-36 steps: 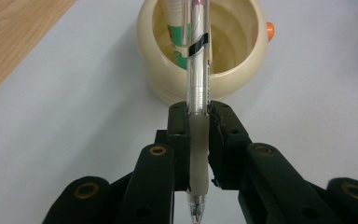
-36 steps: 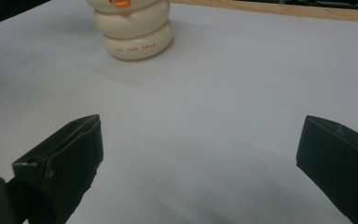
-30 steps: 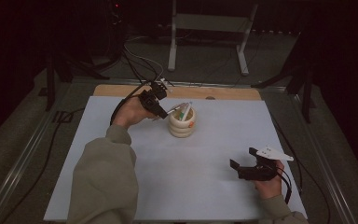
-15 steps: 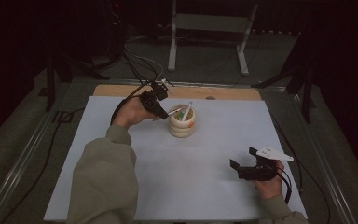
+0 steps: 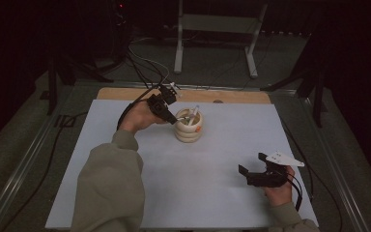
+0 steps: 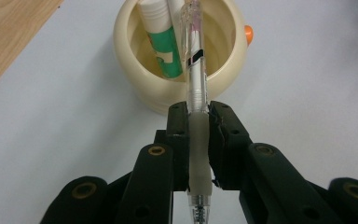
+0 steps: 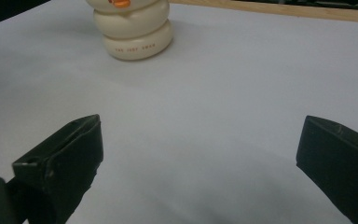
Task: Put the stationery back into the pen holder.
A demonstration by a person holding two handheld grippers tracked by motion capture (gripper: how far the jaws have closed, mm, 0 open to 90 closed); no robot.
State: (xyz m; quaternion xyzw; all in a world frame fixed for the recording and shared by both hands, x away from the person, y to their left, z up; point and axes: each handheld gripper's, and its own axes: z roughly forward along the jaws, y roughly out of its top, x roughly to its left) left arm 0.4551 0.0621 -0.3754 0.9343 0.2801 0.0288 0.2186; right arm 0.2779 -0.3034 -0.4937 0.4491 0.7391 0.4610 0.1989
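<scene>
The left claw (image 6: 198, 140) is clamped on a clear pen (image 6: 193, 70) by its rubber grip. The pen's far end hangs over the mouth of the cream holder (image 5: 189, 126), which stands on the white table (image 5: 101, 193) toward its far side. The pen is held nearly in line with the opening, likely so it can slide in beside the green-and-white tube (image 6: 161, 46) already leaning inside. The right claw (image 5: 253, 170) rests low at the near right of the table, jaws wide apart and holding nothing, well clear of the holder so it does not hinder the left.
</scene>
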